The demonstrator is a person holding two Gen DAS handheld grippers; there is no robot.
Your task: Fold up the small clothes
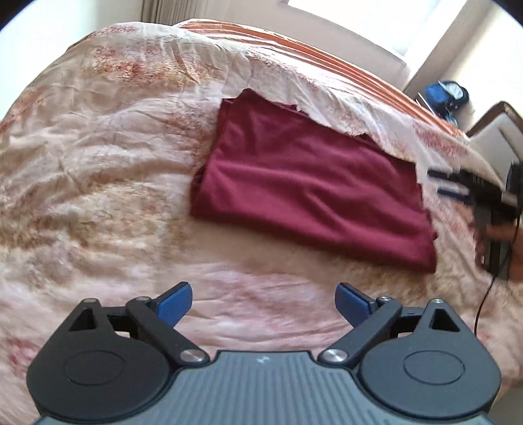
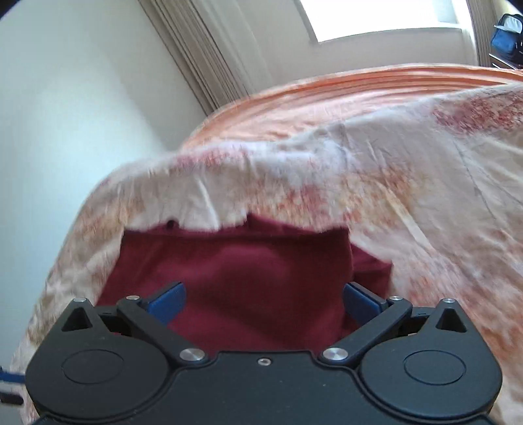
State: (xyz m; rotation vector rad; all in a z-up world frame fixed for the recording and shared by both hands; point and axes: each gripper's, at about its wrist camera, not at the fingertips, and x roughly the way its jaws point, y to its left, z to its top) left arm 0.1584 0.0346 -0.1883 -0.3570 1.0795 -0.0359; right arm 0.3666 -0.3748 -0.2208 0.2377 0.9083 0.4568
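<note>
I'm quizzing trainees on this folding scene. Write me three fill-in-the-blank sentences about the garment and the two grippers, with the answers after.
1. The folded garment lying on the bed cover is dark ____ in colour.
2. The left gripper holds nothing, and its jaws stand ____.
3. The finger pads of the right gripper, which hangs over the garment, are ____ in colour.

Missing words: red; open; blue

Daylight enters from a window (image 2: 376,19) behind the bed, overexposed to white glare in both views. Fisheye distortion bows the bedspread (image 1: 98,163) and darkens the corners. Motion blur smears the right edges; shadows stay soft.
</note>
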